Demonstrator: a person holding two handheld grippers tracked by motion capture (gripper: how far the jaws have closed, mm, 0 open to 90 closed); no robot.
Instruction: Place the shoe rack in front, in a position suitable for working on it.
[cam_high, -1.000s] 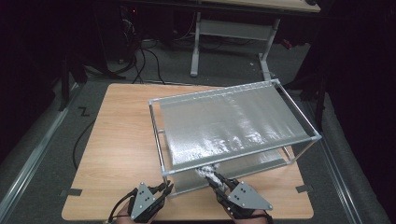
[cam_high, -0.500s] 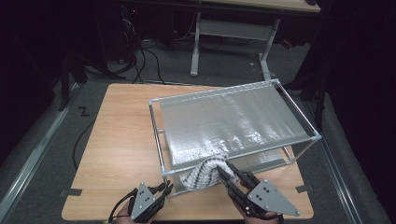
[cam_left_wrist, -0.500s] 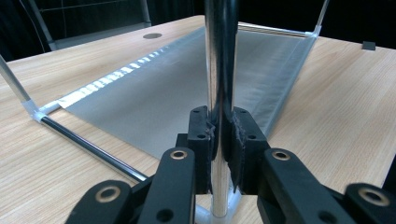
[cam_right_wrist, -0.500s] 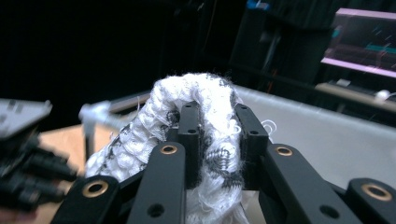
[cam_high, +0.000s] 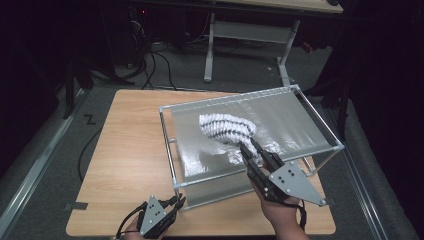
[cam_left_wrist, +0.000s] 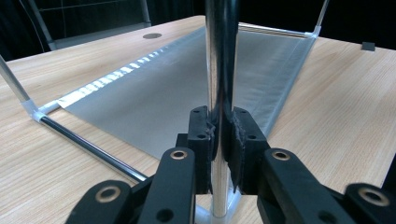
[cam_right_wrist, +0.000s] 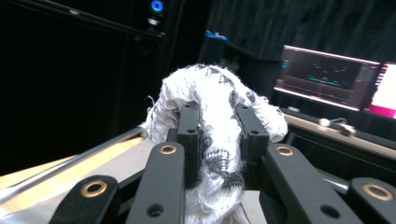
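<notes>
Half a second earlier the cloth (cam_high: 227, 129) hung at the rack's near edge; by now the right tongs (cam_high: 249, 149) had carried it up onto the grey sling (cam_high: 280, 120), where it lay bunched ahead of their tips. Those tongs were clamped on the cloth, a white knit with dark stripes, with its folds bulging over both jaws in the right gripper view (cam_right_wrist: 212, 140).

At the near left corner, the left tongs (cam_high: 176, 202) gripped the rack's upright post (cam_left_wrist: 219, 70), jaws closed tight on the metal tube. Beyond them the lower sheet (cam_left_wrist: 187, 93) stretched away across the bench (cam_high: 130, 150).

Left of the rack (cam_high: 167, 125) lay bare wood, open for moving. Right of the right tongs the sling's rail (cam_high: 320, 122) ran near the bench edge, leaving little margin. Behind the bench stood a desk frame (cam_high: 250, 35), cables (cam_high: 160, 65) beside it.
</notes>
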